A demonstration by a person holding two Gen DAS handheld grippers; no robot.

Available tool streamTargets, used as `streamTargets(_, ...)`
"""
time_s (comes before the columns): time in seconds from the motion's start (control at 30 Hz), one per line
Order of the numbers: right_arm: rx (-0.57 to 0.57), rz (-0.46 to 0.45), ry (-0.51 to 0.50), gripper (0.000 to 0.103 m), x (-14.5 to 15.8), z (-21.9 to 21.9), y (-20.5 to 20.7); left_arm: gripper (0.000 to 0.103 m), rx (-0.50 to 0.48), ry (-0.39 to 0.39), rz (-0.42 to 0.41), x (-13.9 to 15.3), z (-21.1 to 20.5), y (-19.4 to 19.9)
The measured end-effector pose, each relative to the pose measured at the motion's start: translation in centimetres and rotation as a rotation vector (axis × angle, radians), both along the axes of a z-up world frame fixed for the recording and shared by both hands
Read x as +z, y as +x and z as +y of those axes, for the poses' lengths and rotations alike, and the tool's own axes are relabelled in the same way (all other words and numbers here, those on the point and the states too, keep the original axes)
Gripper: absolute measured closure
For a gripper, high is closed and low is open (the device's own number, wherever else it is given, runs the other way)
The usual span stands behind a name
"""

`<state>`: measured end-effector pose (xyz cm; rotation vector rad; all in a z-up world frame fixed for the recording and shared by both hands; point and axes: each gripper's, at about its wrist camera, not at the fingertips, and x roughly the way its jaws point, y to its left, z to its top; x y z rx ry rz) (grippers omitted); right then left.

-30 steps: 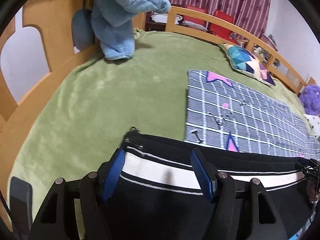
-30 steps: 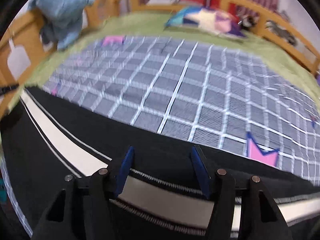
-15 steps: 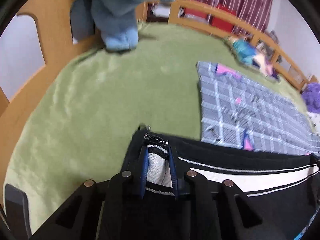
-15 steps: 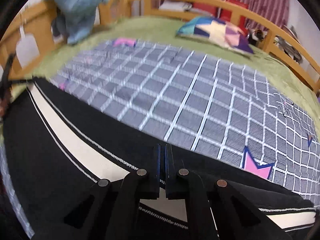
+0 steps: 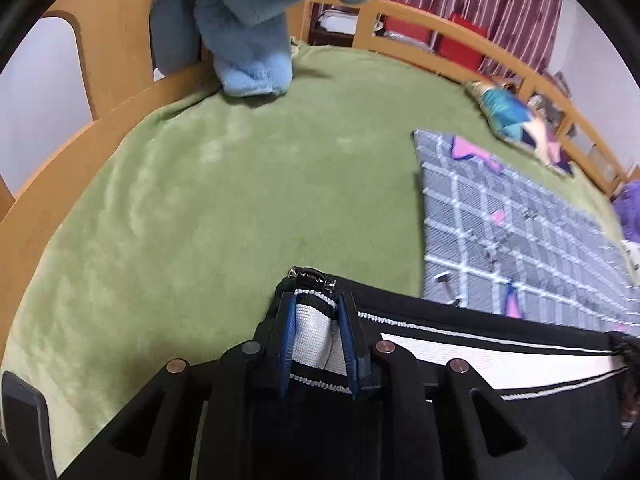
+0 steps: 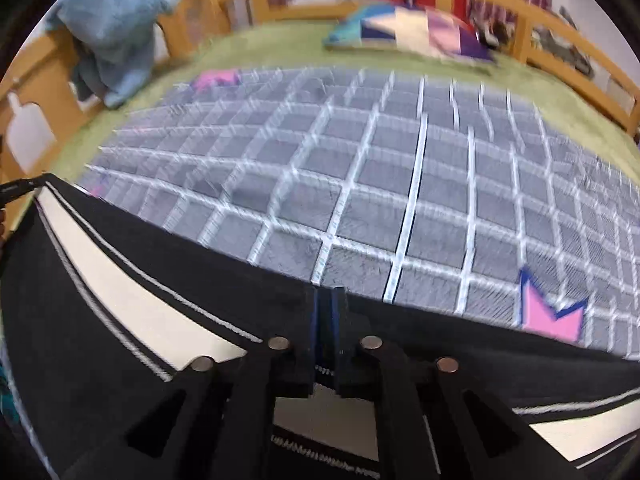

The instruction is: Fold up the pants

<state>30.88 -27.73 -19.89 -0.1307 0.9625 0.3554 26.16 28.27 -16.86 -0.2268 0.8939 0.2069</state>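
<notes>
Pants [image 5: 460, 396]: black, with a broad white side stripe edged by thin white lines; they lie at the near edge of the bed, spanning from the green blanket across to the grey checked cover.
Pants end: a zipper pull [image 5: 312, 274] shows at the corner nearest the left gripper.
Left gripper [image 5: 316, 344]: jaws have just drawn in, then eased out slightly; blue pads are pressed on a bunched fold of the white stripe at the pants' corner. Fabric is plainly pinched between them.
Right gripper [image 6: 326, 330]: jaws have come nearly together on the pants' far edge, just at the border with the checked cover. Black cloth passes between the pads; a thin layer appears clamped.
Stripe, right view: runs from the left edge of the frame diagonally under the right gripper and on to the lower right.
Green blanket [image 5: 224, 200]: covers the bed; bare area lies beyond the left gripper.
Checked cover [image 6: 360, 184]: grey with white grid and pink star marks, spread flat beyond the pants.
Blue plush item [image 5: 248, 32]: draped over the wooden rail [image 5: 120, 32] at the far left corner, its lower end touching the blanket.
Patterned cushion [image 6: 408, 34]: rests near the far rail, well apart from the pants.
Image quality: right view is motion-blurred; fine detail there is uncertain.
</notes>
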Motion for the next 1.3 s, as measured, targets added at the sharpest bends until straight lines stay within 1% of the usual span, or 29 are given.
streamTargets(0.03,-0.002,-0.021,-0.007,0.095,0.3,0.1,-0.2,0.078,0.0,0.027,0.01,-0.1,-0.4,0.1)
streamTargets(0.07,-0.002,-0.022,-0.024,0.089,0.7,0.2,-0.3,0.077,0.0,0.051,0.015,0.1,-0.6,0.0)
streamTargets(0.1,-0.016,-0.023,-0.052,0.087,1.2,0.1,-0.4,0.076,-0.001,0.079,0.016,0.4,-1.0,-0.1)
streamTargets(0.13,-0.035,-0.04,-0.075,0.086,1.9,-0.2,-0.7,0.071,0.003,0.106,0.016,0.8,-1.2,-0.3)
streamTargets(0.17,-0.054,-0.069,-0.092,0.082,2.9,-0.8,-1.3,0.062,0.008,0.146,0.013,1.4,-1.7,-0.7)
streamTargets(0.2,-0.066,-0.09,-0.097,0.079,3.5,-1.6,-1.9,0.056,0.002,0.179,-0.004,2.1,-2.3,-1.1)
streamTargets(0.23,-0.087,-0.112,-0.098,0.069,4.3,-2.8,-2.5,0.045,-0.009,0.191,-0.029,2.7,-2.8,-1.6)
streamTargets(0.27,-0.112,-0.125,-0.1,0.061,4.7,-4.0,-3.0,0.038,-0.031,0.189,-0.067,3.4,-3.6,-2.1)
streamTargets(0.3,-0.144,-0.133,-0.102,0.059,4.9,-5.4,-3.5,0.038,-0.064,0.173,-0.096,4.0,-4.5,-2.5)
streamTargets(0.37,-0.177,-0.109,-0.114,0.059,4.4,-8.0,-3.8,0.038,-0.125,0.126,-0.116,4.3,-6.3,-2.7)
streamTargets(0.43,-0.209,-0.073,-0.124,0.059,2.9,-9.6,-3.7,0.038,-0.197,0.08,-0.108,3.9,-8.7,-2.0)
streamTargets(0.47,-0.202,-0.053,-0.126,0.059,1.8,-9.9,-3.4,0.038,-0.23,0.082,-0.096,3.3,-10.0,-1.4)
streamTargets(0.5,-0.197,-0.052,-0.131,0.06,1.2,-9.8,-3.3,0.038,-0.241,0.11,-0.081,2.5,-11.2,-0.8)
streamTargets(0.57,-0.203,-0.083,-0.133,0.061,0.3,-9.9,-2.9,0.038,-0.216,0.171,-0.033,0.7,-12.4,0.3)
streamTargets(0.6,-0.209,-0.085,-0.125,0.061,0.1,-10.0,-2.5,0.038,-0.195,0.183,0.016,-0.6,-12.3,1.0)
streamTargets(0.63,-0.225,-0.072,-0.1,0.062,0.1,-10.4,-1.9,0.037,-0.179,0.152,0.073,-1.8,-11.7,1.8)
streamTargets(0.7,-0.233,-0.053,-0.084,0.062,0.3,-10.7,-1.2,0.037,-0.159,0.06,0.051,-1.5,-10.3,1.3)
streamTargets(0.77,-0.225,-0.062,-0.118,0.063,0.8,-10.0,-1.3,0.037,-0.135,0.044,0.013,-0.2,-9.1,0.2)
streamTargets(0.83,-0.209,-0.095,-0.117,0.063,2.0,-9.0,-1.9,0.037,-0.117,0.057,-0.034,1.3,-7.9,-1.0)
streamTargets(0.9,-0.126,-0.119,-0.053,0.061,3.1,-7.1,-2.8,0.037,-0.081,0.092,-0.057,2.6,-6.4,-1.9)
streamTargets(0.93,-0.088,-0.12,-0.048,0.058,3.2,-6.0,-2.8,0.037,-0.059,0.108,-0.066,3.1,-5.5,-1.9)
streamTargets(1.03,0.028,-0.113,-0.108,0.057,2.8,-2.2,-2.1,0.037,0.013,0.165,-0.085,4.2,-3.0,-2.2)
streamTargets(1.1,0.072,-0.081,-0.164,0.057,1.7,-0.6,-1.2,0.037,0.083,0.193,-0.036,3.8,-1.0,-2.0)
streamTargets(1.13,0.093,-0.036,-0.172,0.058,0.8,-0.1,-0.5,0.037,0.096,0.183,-0.02,3.4,-0.4,-1.7)
streamTargets(1.17,0.1,-0.021,-0.178,0.061,0.4,0.1,-0.3,0.037,0.094,0.155,0.002,2.8,0.2,-1.4)
streamTargets(1.2,0.105,-0.031,-0.171,0.067,0.4,0.0,-0.2,0.037,0.086,0.124,0.022,2.1,0.6,-1.2)
streamTargets(1.23,0.122,-0.017,-0.147,0.099,0.5,0.0,-0.1,0.038,0.075,0.087,0.04,1.4,0.9,-1.1)
streamTargets(1.27,0.128,-0.004,-0.144,0.099,0.6,0.1,0.0,0.045,0.063,0.051,0.054,0.8,1.0,-0.9)
streamTargets(1.3,0.131,-0.018,-0.158,0.099,0.6,0.2,-0.2,0.057,0.04,0.002,0.058,0.1,1.1,-0.6)
